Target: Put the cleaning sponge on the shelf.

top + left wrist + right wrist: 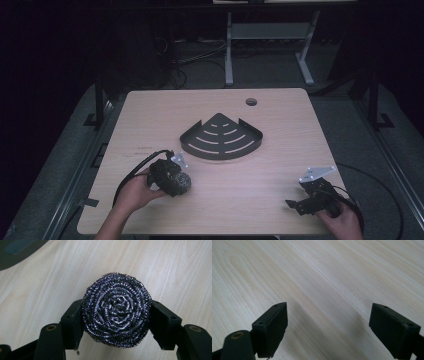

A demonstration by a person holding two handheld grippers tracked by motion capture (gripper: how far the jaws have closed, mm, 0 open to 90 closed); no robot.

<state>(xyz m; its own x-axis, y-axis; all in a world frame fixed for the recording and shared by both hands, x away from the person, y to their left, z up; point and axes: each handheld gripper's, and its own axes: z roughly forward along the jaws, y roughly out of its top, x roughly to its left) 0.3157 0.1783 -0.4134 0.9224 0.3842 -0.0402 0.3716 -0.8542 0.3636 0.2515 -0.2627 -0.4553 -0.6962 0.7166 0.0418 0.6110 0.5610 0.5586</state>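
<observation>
Left gripper, jaws clamped on either side of a steel wool scourer just above the wooden table. Right gripper, jaws wide apart over bare wood. Black corner shelf lies at table centre, beyond both.

Surface: light wood-grain rectangular table, round cable hole near far edge | On it: black slotted metal quarter-round corner shelf tray, lying flat at centre
</observation>
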